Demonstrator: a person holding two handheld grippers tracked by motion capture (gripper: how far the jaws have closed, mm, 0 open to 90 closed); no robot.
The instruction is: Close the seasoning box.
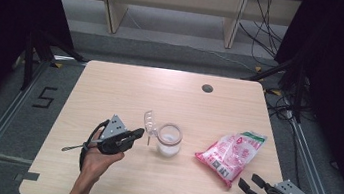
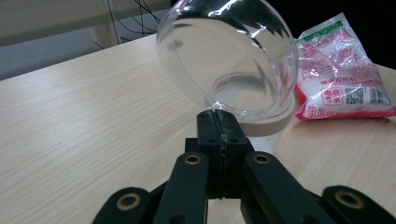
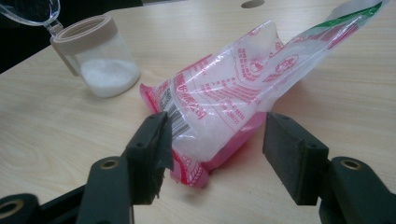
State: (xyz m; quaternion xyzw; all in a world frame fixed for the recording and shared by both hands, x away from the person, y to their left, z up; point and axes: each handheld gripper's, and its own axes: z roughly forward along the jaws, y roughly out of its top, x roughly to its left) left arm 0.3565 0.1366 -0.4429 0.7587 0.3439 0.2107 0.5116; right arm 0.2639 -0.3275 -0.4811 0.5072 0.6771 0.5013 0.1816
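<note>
A small clear jar [image 1: 169,142] with a beige rim [image 2: 261,126] stands mid-table, white grains in its bottom [image 3: 105,74]. Its clear hinged lid [image 1: 149,121] [image 2: 224,51] is tipped up and open toward the left. My left gripper [image 1: 141,132] [image 2: 218,116] reaches in from the left, its jaws pressed together on the lid's lower edge. A pink and clear bag of white grains [image 1: 230,155] [image 3: 224,98] lies to the right of the jar. My right gripper [image 1: 248,182] [image 3: 215,135] stands open at the bag's near end, which lies between the jaws.
The wooden table [image 1: 126,86] has a round cable hole [image 1: 207,88] at the back right. Cables [image 1: 264,33] trail on the floor beyond it, and black stand legs [image 1: 34,53] flank the table's far corners.
</note>
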